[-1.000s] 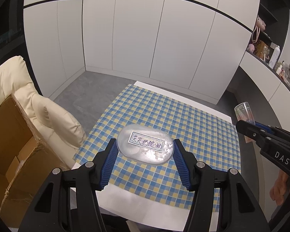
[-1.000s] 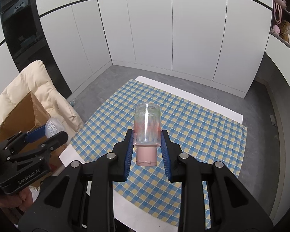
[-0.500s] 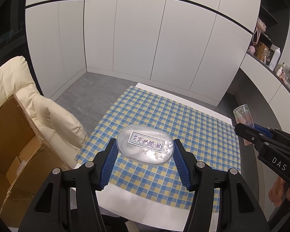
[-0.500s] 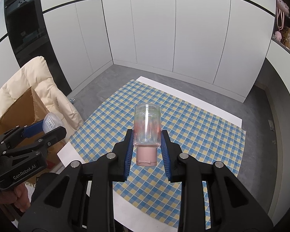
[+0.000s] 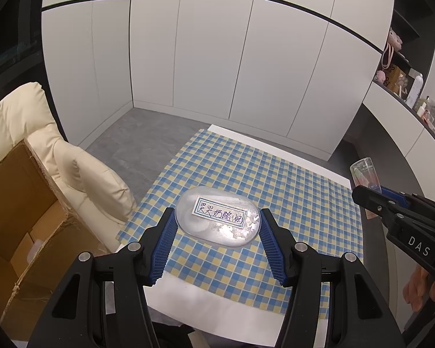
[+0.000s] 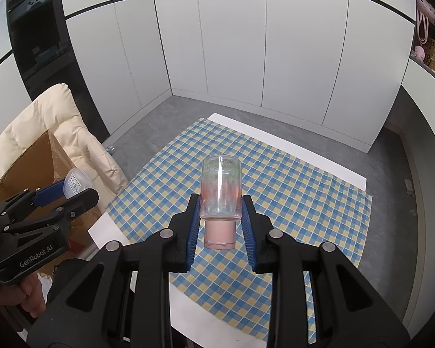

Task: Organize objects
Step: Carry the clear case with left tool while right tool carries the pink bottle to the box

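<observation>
Checked tablecloth (image 6: 304,203) bare; left gripper (image 5: 217,226) clamps labelled oval container (image 5: 217,220), right gripper (image 6: 220,220) clamps pink-capped jar (image 6: 221,191); both held aloft, neither placed in cardboard box (image 5: 23,203) yet

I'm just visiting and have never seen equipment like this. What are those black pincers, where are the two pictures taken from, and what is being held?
There is no robot here. A person holds a hand-operated black tool in each hand, and each carries a wide-angle camera looking along its two blue-padded fingers. So one picture looks out from the left tool, the other from the right tool, and each also catches the other at its edge.

The left tool is closed on an oval clear plastic lid with a handwritten label. The right tool is closed on a clear bottle with a pink cap, cap end towards the camera.

Below is a table with a blue and yellow checked cloth, nothing lying on it. Beside it stands a cream armchair bearing an open cardboard box.
</observation>
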`<state>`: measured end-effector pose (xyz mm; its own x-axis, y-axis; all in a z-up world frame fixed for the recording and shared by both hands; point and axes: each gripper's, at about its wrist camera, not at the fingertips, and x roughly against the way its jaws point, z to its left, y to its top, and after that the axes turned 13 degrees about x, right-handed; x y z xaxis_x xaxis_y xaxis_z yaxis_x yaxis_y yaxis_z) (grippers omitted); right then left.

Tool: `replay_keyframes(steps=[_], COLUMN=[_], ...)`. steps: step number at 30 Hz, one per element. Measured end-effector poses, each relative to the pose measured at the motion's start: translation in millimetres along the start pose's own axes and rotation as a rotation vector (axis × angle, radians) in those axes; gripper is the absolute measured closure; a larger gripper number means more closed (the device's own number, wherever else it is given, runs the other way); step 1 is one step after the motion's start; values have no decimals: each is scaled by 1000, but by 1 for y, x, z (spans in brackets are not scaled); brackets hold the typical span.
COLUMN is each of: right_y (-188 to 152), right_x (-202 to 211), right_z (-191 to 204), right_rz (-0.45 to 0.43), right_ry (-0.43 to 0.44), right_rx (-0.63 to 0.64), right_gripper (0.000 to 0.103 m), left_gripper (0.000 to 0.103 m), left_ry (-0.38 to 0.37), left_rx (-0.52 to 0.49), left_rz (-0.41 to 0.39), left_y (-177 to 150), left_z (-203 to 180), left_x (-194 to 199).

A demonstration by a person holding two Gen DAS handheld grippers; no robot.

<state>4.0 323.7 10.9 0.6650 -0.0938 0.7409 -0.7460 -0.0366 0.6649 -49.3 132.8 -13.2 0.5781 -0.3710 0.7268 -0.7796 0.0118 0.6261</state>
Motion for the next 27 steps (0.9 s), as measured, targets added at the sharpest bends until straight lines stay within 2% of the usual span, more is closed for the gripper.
replay_keyframes(steps=[27], right_y=[28], right_x=[-18], right_z=[55], right_rz=[-8], right_ry=[72], right_rx=[81], right_gripper=[74], left_gripper=[45], left_ry=[73], left_rx=[80], left_rz=[-44], left_y=[7], left_z=[60], left_x=[22])
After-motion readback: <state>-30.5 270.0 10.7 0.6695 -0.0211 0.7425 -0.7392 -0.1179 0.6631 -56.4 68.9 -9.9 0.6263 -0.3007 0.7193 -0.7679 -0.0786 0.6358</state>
